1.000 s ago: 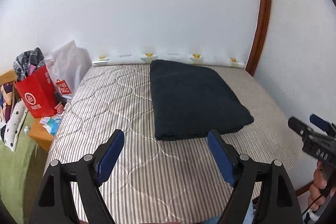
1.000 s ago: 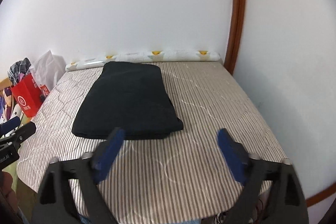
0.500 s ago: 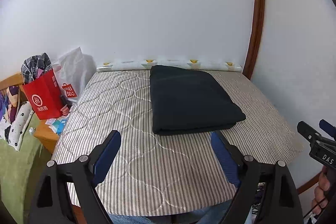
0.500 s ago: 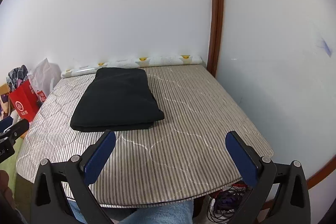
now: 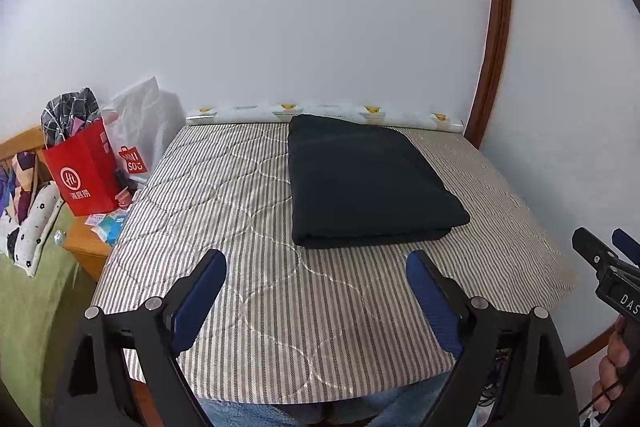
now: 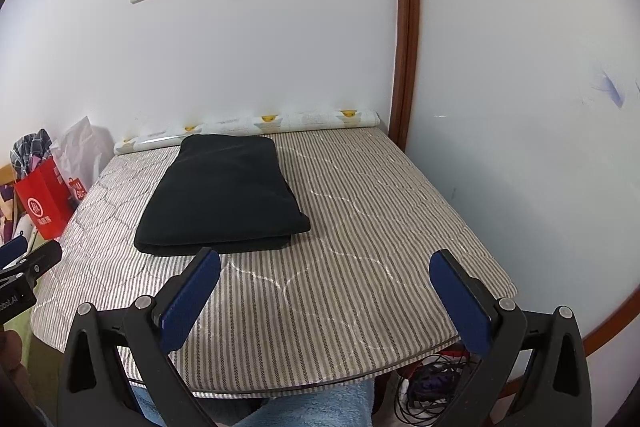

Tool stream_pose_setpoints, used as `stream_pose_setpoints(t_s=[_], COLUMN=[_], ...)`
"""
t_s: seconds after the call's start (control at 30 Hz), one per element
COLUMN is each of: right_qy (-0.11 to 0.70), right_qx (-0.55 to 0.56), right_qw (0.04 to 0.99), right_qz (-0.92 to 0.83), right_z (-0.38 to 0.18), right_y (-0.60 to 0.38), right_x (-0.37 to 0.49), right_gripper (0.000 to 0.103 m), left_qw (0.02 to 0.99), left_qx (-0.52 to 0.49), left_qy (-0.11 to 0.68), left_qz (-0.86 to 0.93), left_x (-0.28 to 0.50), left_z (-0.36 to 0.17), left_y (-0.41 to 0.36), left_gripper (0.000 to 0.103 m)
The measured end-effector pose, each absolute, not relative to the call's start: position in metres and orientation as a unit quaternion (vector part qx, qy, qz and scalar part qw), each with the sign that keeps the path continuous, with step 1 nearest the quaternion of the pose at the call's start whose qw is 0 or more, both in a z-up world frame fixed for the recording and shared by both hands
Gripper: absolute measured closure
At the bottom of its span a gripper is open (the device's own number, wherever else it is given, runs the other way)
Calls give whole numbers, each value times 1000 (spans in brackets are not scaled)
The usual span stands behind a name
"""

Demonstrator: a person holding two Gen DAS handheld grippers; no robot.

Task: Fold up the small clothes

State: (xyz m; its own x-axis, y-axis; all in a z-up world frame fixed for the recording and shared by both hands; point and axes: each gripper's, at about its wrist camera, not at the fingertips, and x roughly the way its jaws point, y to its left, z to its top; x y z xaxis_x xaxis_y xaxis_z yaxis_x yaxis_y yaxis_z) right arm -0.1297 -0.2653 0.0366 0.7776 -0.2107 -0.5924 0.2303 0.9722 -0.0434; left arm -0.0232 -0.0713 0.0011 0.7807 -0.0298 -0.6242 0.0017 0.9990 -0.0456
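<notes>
A dark folded garment (image 5: 368, 183) lies flat on the striped quilted table cover (image 5: 224, 203), reaching to the back edge. It also shows in the right wrist view (image 6: 224, 195), left of centre. My left gripper (image 5: 316, 291) is open and empty, held over the front of the table, short of the garment's near edge. My right gripper (image 6: 324, 295) is open wide and empty, near the front edge, to the right of the garment. The right gripper's tip (image 5: 604, 263) shows at the right edge of the left wrist view.
A red paper bag (image 5: 82, 171) and a white plastic bag (image 5: 140, 131) stand left of the table on a wooden stand (image 5: 86, 251). A patterned roll (image 5: 320, 111) lies along the back wall. Cables (image 6: 432, 375) lie under the table at right. Walls close the back and right.
Both grippers have pulled back and risen from the table, so the garment looks farther and smaller. The garment has not moved. Both stay open.
</notes>
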Motion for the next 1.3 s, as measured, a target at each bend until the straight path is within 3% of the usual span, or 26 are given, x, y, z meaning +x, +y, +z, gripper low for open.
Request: stream_pose_setpoints(t_s=[1.3], right_qy=[309], right_qx=[21], right_qw=[943], right_qz=[-124], right_z=[40], right_y=[-280], right_x=[-135], right_gripper=[0], left_qw=[944], left_qx=[-25], left_qy=[330], left_qz=[-7], left_x=[-27], left_z=[5], left_y=[-69], left_gripper=[11])
